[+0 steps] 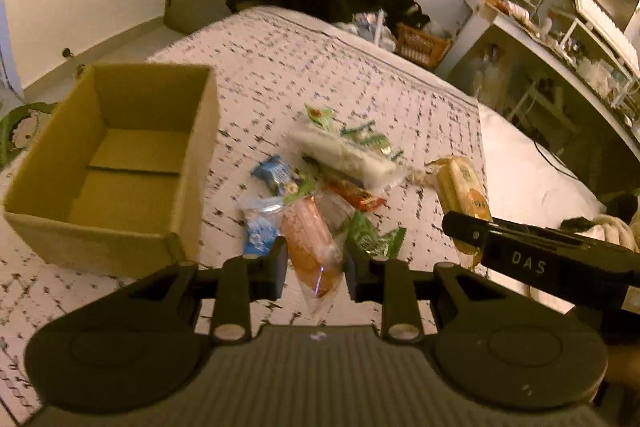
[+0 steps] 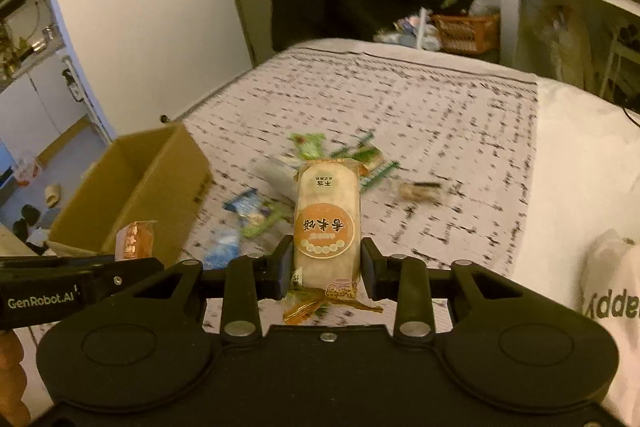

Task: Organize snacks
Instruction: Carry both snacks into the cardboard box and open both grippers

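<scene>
"GenRobot.AI" on left gripper (image 2: pixel 132 259); "DAS" on right gripper (image 1: pixel 460 231).

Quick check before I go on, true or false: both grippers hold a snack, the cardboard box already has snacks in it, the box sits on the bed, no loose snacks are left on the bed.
1. Both grippers hold a snack. True: the left gripper grips an orange packet; the right gripper grips a rice cake packet.
2. The cardboard box already has snacks in it. False: its floor is bare.
3. The box sits on the bed. True.
4. No loose snacks are left. False: a pile of snacks remains.
</scene>
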